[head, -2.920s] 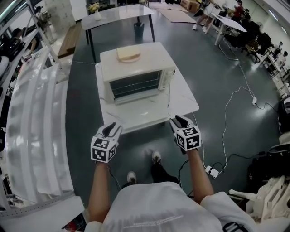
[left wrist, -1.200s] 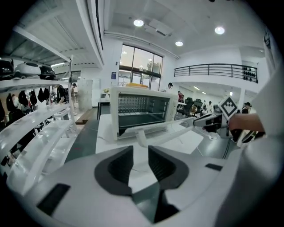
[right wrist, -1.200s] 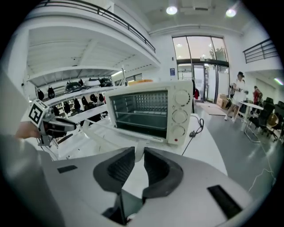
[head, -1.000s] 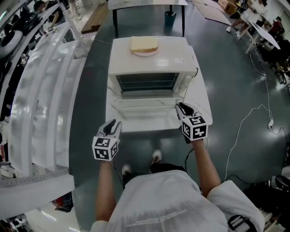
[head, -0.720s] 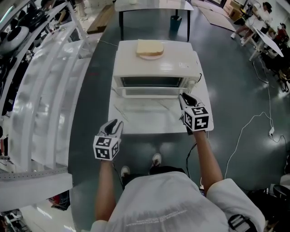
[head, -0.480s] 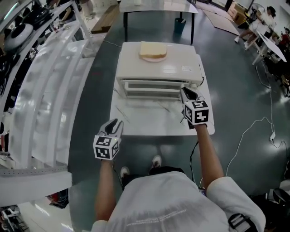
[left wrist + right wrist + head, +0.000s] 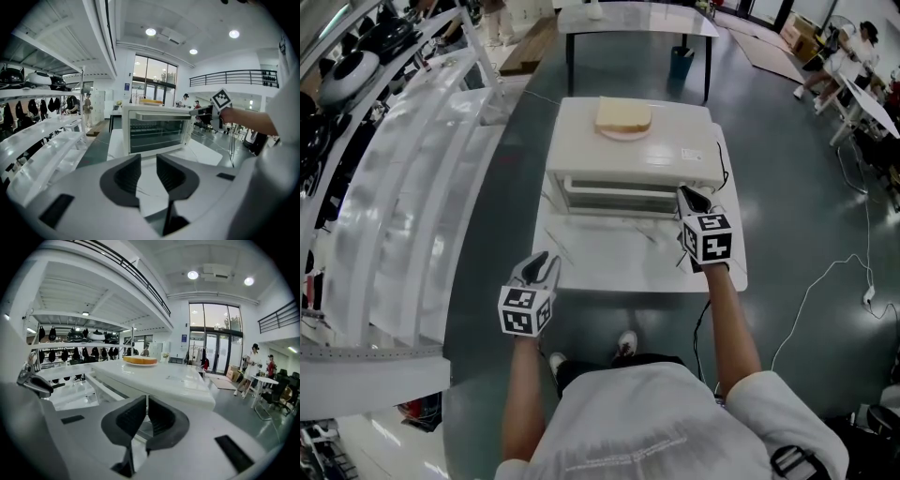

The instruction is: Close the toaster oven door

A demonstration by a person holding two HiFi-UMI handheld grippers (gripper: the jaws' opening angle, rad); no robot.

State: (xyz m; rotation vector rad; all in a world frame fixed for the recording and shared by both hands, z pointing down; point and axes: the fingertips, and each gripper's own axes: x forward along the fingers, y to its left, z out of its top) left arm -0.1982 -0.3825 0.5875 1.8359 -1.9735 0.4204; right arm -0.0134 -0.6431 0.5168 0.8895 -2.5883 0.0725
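A white toaster oven [image 7: 633, 155] stands on a white table [image 7: 609, 253], with a slice of bread [image 7: 623, 117] on a plate on its top. Its glass door [image 7: 159, 136] stands nearly upright against the front. My right gripper [image 7: 686, 195] is at the door's upper right corner, by the end of the handle [image 7: 161, 116]. Its jaws are closing and stand almost together with nothing between them [image 7: 146, 404]. My left gripper [image 7: 546, 265] hangs open and empty off the table's front left corner, facing the oven [image 7: 148, 164].
A long white shelving rack [image 7: 384, 187] runs along the left. Beyond the oven stand a dark-legged table [image 7: 637, 19] and a bin [image 7: 681, 61]. A white cable [image 7: 825, 281] trails over the floor at right. People sit at desks at far right.
The oven door has swung up from lying flat open to nearly upright. My right gripper rose and went forward with it while its jaws narrowed. The left gripper barely moved.
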